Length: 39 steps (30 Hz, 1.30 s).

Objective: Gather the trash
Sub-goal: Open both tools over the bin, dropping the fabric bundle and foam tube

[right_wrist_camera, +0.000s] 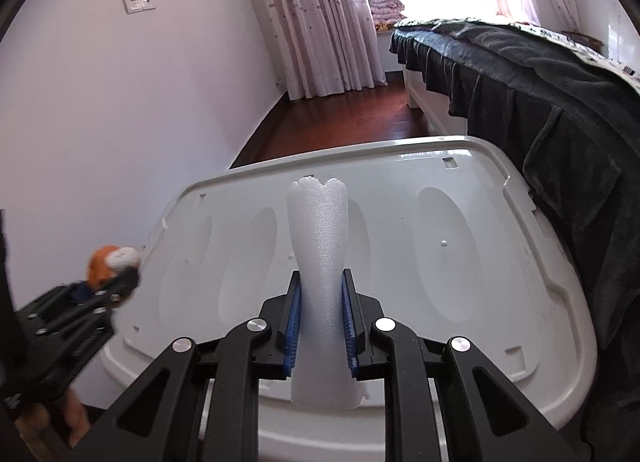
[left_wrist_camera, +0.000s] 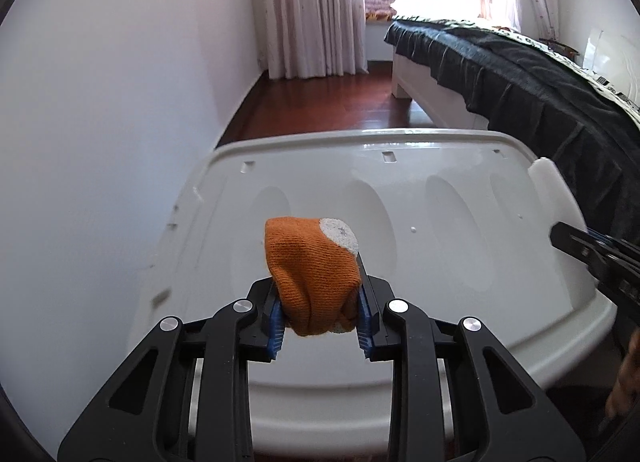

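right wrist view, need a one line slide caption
Right gripper pinches a white foam piece above the white plastic lid; left gripper holds an orange sock.

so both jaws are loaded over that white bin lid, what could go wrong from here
1. The orange knitted piece is pinched only at its lower end by the left gripper; most of it bulges free above the jaws, so it could slip out.
2. The white foam piece is squeezed narrow in the right gripper, and its long free end could bend or tear.
3. The white bin lid looks closed below both, so anything let go would land on top.
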Tool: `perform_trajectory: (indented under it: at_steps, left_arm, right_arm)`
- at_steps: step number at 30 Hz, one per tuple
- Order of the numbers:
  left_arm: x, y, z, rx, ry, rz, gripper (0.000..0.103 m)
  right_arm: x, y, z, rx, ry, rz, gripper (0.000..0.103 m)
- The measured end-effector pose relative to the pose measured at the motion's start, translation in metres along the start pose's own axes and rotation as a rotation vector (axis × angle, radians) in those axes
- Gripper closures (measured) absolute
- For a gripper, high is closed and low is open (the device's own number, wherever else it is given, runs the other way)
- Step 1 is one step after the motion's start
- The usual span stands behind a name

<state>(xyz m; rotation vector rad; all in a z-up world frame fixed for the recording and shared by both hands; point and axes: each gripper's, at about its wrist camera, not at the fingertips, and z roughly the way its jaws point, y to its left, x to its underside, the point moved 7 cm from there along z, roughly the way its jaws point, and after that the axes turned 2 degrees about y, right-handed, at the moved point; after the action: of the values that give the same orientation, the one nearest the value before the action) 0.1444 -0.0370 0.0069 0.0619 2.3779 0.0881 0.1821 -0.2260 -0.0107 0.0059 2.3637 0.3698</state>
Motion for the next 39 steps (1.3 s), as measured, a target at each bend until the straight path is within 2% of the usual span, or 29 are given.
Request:
perform_trajectory:
  at_steps: [6,11,16,19,26,32,39]
  left_arm:
    - [0.028,0.004,-0.044,0.018,-0.040,-0.005,0.076]
    - [0.070,0.000,-0.065,0.053,-0.017,-0.001,0.076]
    - [0.127,-0.004,-0.068,0.131,0.104,-0.048,0.076]
    - [0.167,-0.011,-0.061,0.143,0.193,-0.023,0.076]
    - [0.242,-0.020,-0.021,0.142,0.449,-0.011,0.076]
    - [0.255,-0.009,0.002,0.126,0.525,-0.076,0.076]
    - [0.257,-0.010,0.006,0.125,0.531,-0.046,0.075]
  right_arm:
    - [0.034,-0.002,-0.028,0.012,-0.044,0.008,0.084]
    - [0.079,0.002,-0.058,-0.001,-0.044,0.012,0.083]
    - [0.138,0.011,-0.078,0.010,0.017,-0.031,0.083]
    - [0.168,0.022,-0.082,0.016,0.071,-0.074,0.082]
    - [0.226,0.051,-0.052,-0.068,0.276,-0.057,0.082]
    - [0.249,0.041,-0.014,-0.029,0.414,0.004,0.082]
    - [0.252,0.039,-0.008,-0.023,0.428,-0.003,0.082]
